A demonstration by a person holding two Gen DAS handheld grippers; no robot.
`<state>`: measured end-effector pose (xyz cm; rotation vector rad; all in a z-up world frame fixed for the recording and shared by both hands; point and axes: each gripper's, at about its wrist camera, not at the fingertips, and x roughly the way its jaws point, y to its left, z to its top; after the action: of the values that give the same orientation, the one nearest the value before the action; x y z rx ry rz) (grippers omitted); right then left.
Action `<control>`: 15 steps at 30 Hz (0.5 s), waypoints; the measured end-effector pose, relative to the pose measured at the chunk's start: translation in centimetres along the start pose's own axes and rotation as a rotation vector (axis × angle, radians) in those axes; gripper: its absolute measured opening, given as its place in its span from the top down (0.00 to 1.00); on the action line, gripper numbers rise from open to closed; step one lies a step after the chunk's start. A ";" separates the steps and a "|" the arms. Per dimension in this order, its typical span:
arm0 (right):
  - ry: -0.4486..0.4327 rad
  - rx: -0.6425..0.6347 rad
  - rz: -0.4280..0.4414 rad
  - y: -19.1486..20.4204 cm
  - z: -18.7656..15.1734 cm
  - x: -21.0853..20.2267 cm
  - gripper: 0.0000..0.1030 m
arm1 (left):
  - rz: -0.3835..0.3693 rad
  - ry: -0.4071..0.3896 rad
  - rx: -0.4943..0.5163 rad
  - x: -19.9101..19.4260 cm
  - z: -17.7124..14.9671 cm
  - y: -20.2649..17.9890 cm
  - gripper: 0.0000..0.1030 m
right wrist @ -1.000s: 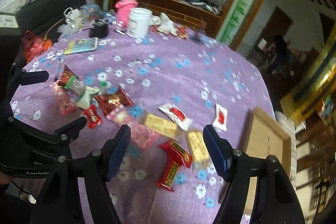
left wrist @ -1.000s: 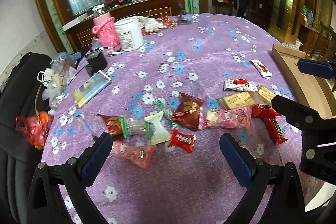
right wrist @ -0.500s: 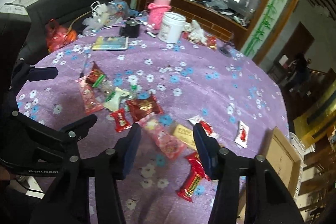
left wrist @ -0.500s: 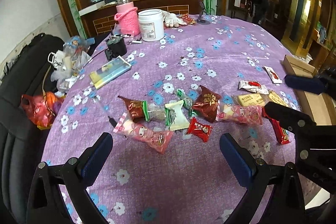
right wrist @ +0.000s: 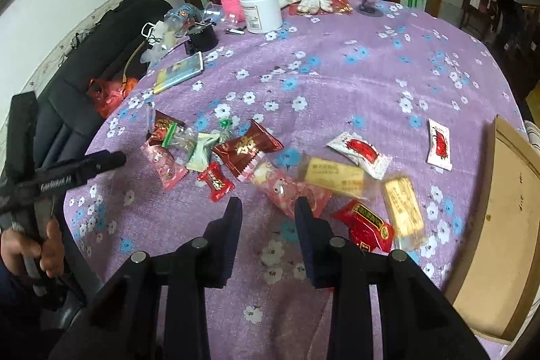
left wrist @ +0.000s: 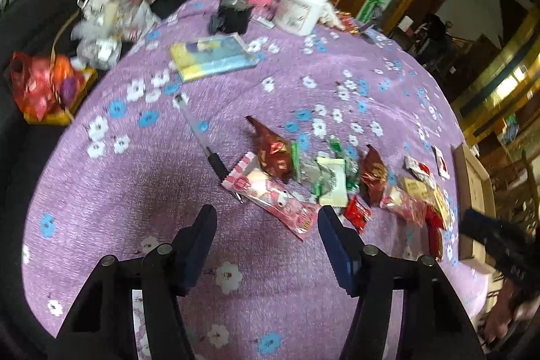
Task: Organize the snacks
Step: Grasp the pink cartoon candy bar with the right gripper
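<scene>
Your left gripper (left wrist: 266,218) hovers with its fingers spread apart and nothing between them, just short of a pink snack packet (left wrist: 273,196) at the near left end of the scatter. Your right gripper (right wrist: 268,208) is also released, though its gap is narrower, and it grasps nothing; another pink packet (right wrist: 292,189) lies just beyond its tips. The snacks (right wrist: 248,149) sit in a loose row across the near part of the purple flowered tablecloth (right wrist: 337,73). A cardboard box (right wrist: 499,225) rests at the right edge.
</scene>
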<state>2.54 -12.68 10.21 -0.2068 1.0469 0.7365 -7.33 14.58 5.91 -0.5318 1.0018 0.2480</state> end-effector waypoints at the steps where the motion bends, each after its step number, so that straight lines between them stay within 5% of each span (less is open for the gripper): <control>1: -0.001 0.003 -0.004 -0.1 -0.1 0.0 0.70 | -0.032 0.032 -0.046 0.8 0.3 0.4 0.41; 5: -0.009 0.022 -0.030 -0.9 -0.2 -0.4 0.70 | -0.040 0.057 -0.099 2.1 0.8 -0.1 0.46; 15: -0.011 0.073 -0.072 -2.8 -0.6 -0.8 0.70 | 0.091 0.106 -0.002 5.9 2.0 -2.8 0.49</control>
<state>3.66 -15.45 10.05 -0.1762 1.0494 0.6327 -1.61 13.04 2.61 -0.5065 1.1301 0.3042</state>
